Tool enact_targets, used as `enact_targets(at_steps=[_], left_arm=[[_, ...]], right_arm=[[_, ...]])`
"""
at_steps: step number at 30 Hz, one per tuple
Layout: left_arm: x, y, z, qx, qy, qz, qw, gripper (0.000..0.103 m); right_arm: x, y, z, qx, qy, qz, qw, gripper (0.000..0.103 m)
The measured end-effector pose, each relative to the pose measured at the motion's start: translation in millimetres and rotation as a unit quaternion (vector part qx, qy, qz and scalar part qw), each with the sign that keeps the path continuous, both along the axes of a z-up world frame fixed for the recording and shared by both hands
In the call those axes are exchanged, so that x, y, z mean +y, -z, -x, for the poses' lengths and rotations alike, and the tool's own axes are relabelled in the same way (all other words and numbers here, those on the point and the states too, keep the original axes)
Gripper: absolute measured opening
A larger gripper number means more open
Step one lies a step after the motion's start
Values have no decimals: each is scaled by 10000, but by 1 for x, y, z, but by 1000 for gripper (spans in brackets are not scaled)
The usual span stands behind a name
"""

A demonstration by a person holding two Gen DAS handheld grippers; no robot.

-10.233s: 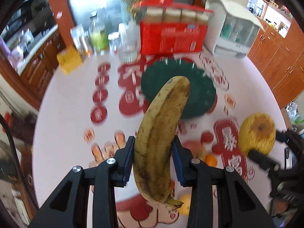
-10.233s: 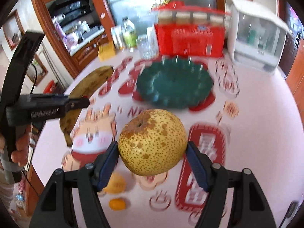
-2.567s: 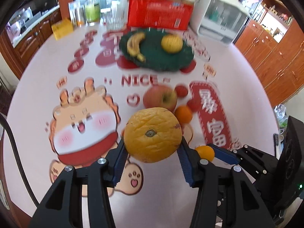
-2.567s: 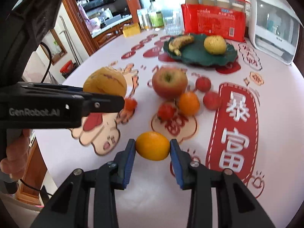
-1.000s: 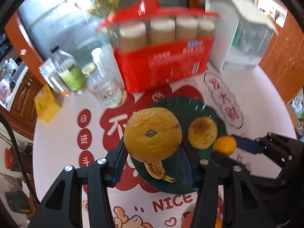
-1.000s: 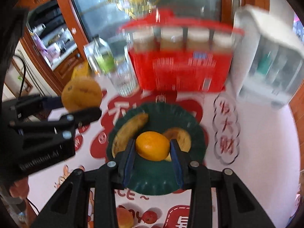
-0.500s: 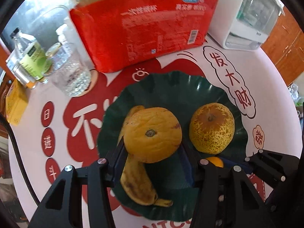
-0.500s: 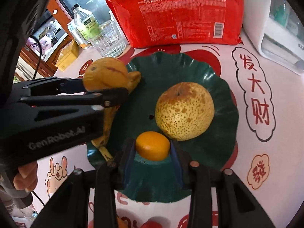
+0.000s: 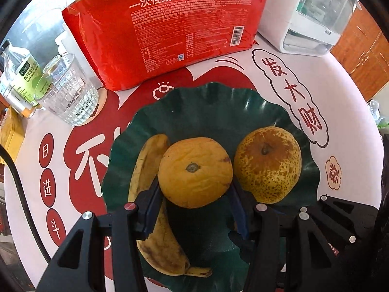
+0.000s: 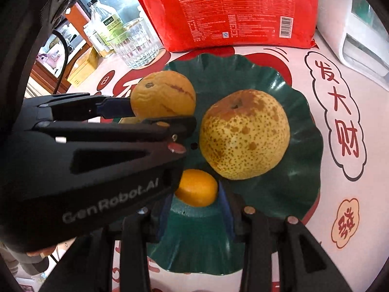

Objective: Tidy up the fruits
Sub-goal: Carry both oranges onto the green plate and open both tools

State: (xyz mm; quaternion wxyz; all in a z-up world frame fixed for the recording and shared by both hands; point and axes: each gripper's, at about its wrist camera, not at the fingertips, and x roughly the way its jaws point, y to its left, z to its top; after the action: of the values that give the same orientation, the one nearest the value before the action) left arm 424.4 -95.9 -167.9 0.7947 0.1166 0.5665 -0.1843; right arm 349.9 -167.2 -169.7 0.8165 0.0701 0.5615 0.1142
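A dark green plate (image 9: 209, 104) holds a banana (image 9: 148, 170) on its left and a speckled pear (image 9: 267, 163) on its right. My left gripper (image 9: 194, 194) is shut on a large wrinkled orange (image 9: 194, 170), low over the plate between banana and pear. My right gripper (image 10: 194, 199) is shut on a small orange (image 10: 198, 188) at the plate's near part (image 10: 279, 189), just in front of the pear (image 10: 243, 138). In the right wrist view the left gripper (image 10: 136, 116) crosses from the left with the large orange (image 10: 163, 95) and hides the banana.
A red packet of paper cups (image 9: 170, 29) stands right behind the plate. A glass (image 9: 68, 92) and a bottle (image 9: 22, 77) are at the back left. A white appliance (image 9: 313, 17) is at the back right. The round table carries a red printed cloth (image 9: 299, 107).
Both grippers have come down closer over the plate. The large orange now sits lower between banana and pear, and the small orange has reached the plate's near part.
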Motion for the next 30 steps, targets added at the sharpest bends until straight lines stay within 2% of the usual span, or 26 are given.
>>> enact_targets(at_steps=[3,7,10,20,30], left_arm=[[-1,1,0,37,4,40,10000,52],[0,-1,1,5,-52,52,10000,71],[2,-4,4,-49,-48,57,10000,88],[7,-7,15,51,-151,-28,9999,91],[14,-33,31,-190,-145,-32,9997,99]], right_arm=[[-1,1,1,20,-4,-118,9999,47],[-6,2,5,76,61,-367,9993,65],[-10,2,8,92,152,-475,9987,67],[-15,-2,17,62,237,-341,9991,68],[-16,-22,29,-122,223,-167,9995,68]])
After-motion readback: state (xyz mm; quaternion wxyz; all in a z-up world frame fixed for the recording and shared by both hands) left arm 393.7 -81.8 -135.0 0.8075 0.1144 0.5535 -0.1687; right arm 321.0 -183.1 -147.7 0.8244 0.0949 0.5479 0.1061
